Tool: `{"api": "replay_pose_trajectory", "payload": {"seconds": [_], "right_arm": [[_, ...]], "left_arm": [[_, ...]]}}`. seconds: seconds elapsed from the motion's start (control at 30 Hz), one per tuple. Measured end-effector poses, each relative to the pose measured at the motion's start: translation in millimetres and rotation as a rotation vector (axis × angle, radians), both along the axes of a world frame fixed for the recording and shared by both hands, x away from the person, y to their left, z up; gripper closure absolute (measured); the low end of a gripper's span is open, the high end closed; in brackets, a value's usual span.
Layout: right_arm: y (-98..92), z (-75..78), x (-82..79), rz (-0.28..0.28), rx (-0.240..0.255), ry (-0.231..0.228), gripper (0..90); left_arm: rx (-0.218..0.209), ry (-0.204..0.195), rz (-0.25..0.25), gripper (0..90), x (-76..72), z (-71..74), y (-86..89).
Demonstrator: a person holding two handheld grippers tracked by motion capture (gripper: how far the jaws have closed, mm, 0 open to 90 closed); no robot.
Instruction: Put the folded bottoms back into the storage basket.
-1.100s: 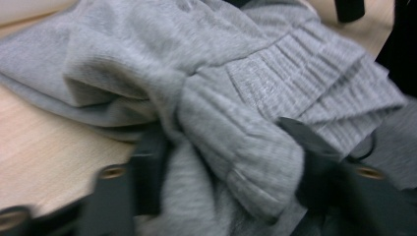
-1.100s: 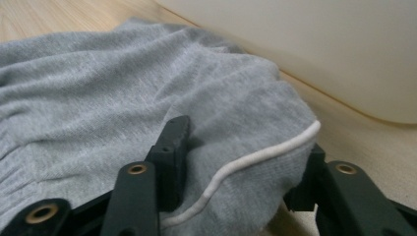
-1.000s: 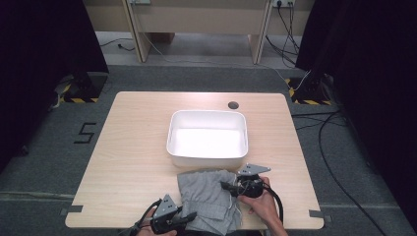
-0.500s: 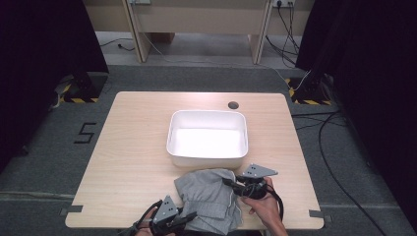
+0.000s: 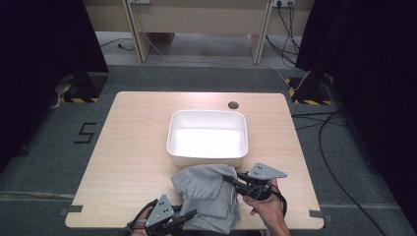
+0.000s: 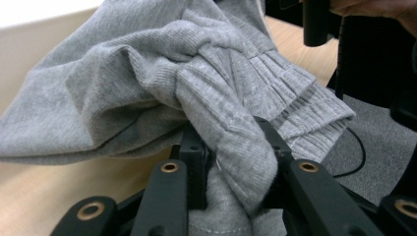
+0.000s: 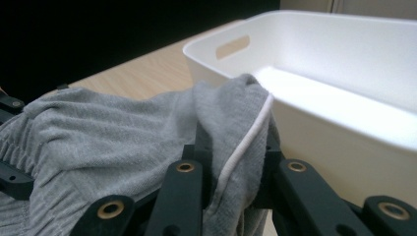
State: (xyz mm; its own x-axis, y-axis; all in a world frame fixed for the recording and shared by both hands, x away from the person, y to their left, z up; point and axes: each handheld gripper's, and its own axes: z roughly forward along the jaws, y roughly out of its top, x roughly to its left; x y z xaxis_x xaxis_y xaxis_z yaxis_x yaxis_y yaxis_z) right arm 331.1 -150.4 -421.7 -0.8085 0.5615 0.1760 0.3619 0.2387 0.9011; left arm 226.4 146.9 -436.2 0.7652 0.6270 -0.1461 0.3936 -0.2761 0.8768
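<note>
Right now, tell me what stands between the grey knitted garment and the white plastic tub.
Nothing visible. The grey knitted garment hangs pinched between the left gripper and right gripper, right beside the white plastic tub, whose inside looks empty.

A grey knitted cotton garment (image 5: pixel 206 196) with a ribbed, gathered cuff and a white drawstring cord sits bunched and creased between the two pairs of jaws, on the near part of the surface. One fold of it is pinched between the left jaws, with the ribbed cuff hanging just beyond them. Another fold, carrying the white cord, is clamped between the right jaws. From there the cloth slopes away towards the left jaws, its top edge close beside the wall of a white plastic tub (image 5: pixel 206 160).
</note>
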Motion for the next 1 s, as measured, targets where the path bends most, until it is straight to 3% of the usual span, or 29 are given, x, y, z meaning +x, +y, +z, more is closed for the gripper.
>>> {"api": "replay_pose_trajectory", "payload": {"seconds": [0.5,0.73,1.0], "right_arm": [[-3.3,40.3,5.0,0.002,0.103,-0.081,79.4],[-5.9,70.6,22.0,-0.008,0.117,-0.100,79.4],[-3.9,87.1,40.3,-0.024,0.113,-0.114,79.4]], "left_arm": [[-0.023,-0.093,-0.033,70.8,8.9,55.3,1.2],[-0.024,-0.121,-0.030,70.8,29.2,80.5,-0.4],[-0.008,-0.131,-0.028,70.8,49.8,96.5,-2.9]]}}
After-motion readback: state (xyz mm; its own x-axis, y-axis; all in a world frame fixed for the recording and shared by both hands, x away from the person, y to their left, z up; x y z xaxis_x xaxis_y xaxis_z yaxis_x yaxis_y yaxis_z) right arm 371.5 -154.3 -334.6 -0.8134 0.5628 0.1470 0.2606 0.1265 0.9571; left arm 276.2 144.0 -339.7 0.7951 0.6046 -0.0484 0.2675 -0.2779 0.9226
